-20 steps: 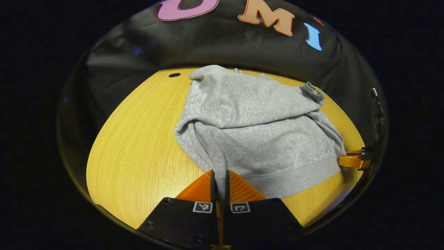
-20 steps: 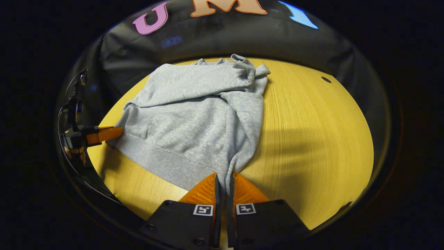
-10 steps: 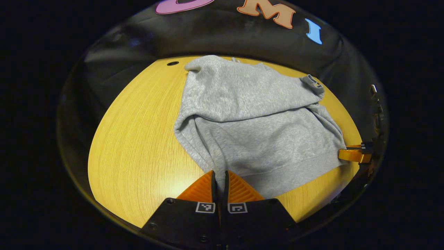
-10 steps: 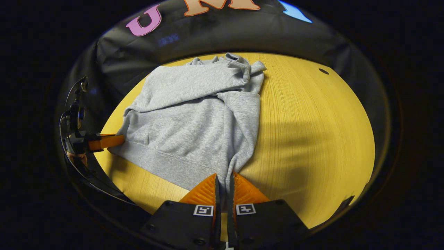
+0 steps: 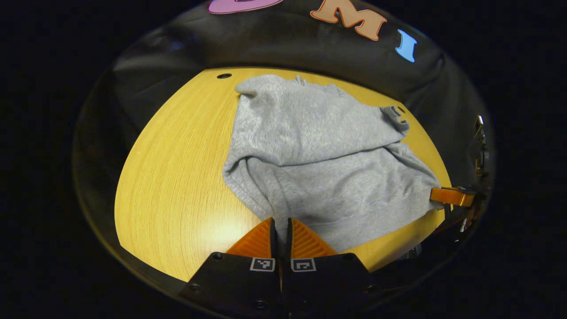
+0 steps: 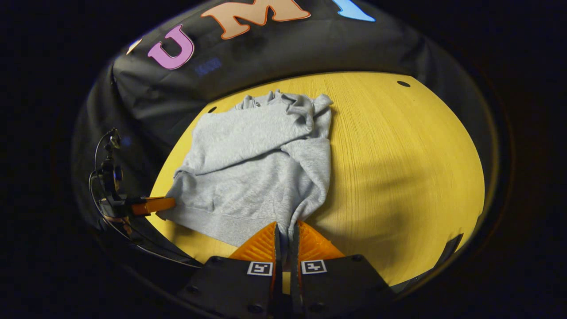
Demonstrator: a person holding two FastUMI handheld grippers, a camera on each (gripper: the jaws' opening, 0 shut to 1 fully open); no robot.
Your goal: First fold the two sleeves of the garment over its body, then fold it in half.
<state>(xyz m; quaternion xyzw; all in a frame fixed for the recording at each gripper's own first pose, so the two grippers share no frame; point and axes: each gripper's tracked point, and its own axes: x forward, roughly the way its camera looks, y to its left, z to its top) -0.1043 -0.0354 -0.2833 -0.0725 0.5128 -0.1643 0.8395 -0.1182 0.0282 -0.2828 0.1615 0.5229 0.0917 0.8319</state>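
- Both claws are pinched nearly closed on the hem corners of the soft grey fleece sweatshirt (image 5: 319,155): the left claw (image 5: 280,228) has a thin fold of cloth running down between its fingers, and the right claw (image 6: 287,231) grips the opposite hem corner the same way. Each claw also appears far off in the other's view, at the edge of the hem.
- Largest in the scene, the round yellow wood-grain worktop (image 5: 177,177) carries the sweatshirt, which lies mostly flat, its collar end toward the booth's black cloth wall and its hem nearest the claws.
- One sleeve lies across the chest, its ribbed cuff (image 5: 395,114) at the far side; judging from this, the sleeve folds look done and the half fold is in hand.
- Risk: the sleeves are only resting loosely, so lifting the hem fast or unevenly could slide them off the body and undo the fold.
- Risk: each grip takes only a small bite of fabric; the thick fleece could slip out of either claw midway, leaving a skewed fold.
- Risk: if one claw travels ahead of the other, the hem would land crooked against the shoulders.
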